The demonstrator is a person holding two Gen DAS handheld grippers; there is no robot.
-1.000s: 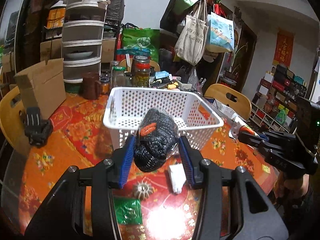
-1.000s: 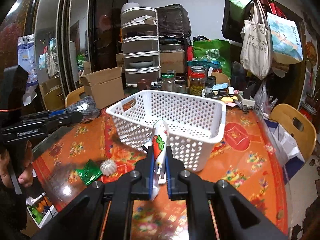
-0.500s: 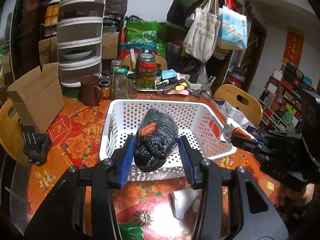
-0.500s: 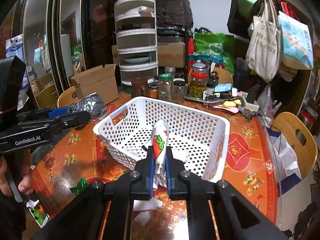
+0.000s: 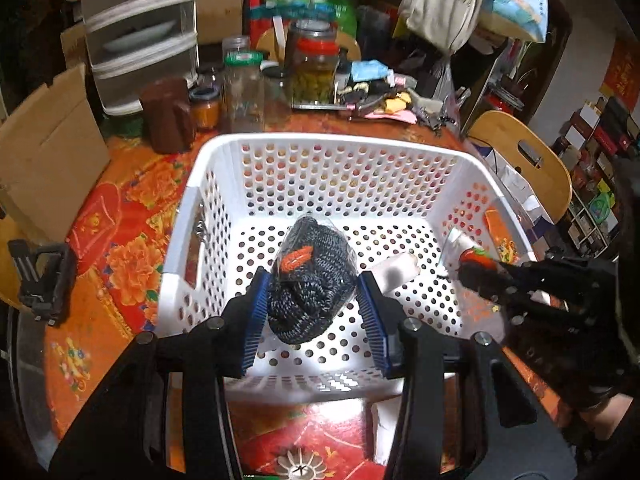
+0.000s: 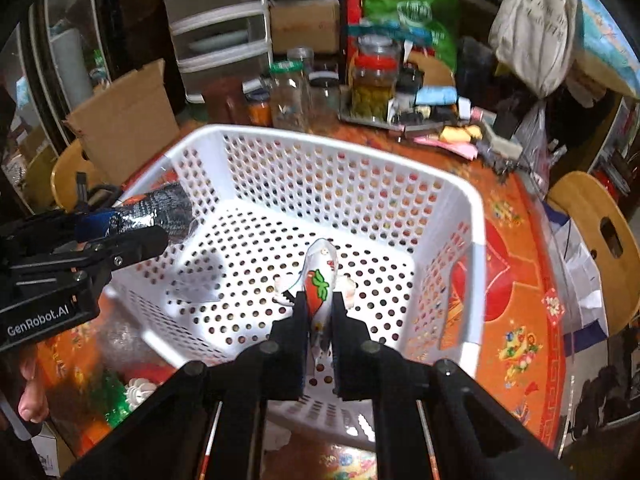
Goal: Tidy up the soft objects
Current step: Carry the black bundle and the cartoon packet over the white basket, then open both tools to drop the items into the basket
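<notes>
Basket (image 5: 208, 184) under two held items

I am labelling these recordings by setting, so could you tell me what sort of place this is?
Most likely a lived-in home dining area: a floral tablecloth, jars of preserved food, a wooden chair and tote bags hanging behind.

A round table (image 5: 120, 240) covered in an orange floral cloth carries a white perforated basket (image 5: 332, 152), a cardboard box (image 5: 48, 152), a brown mug (image 5: 168, 116), several glass jars (image 5: 316, 68) and a cluttered metal tray (image 6: 376, 120).
</notes>
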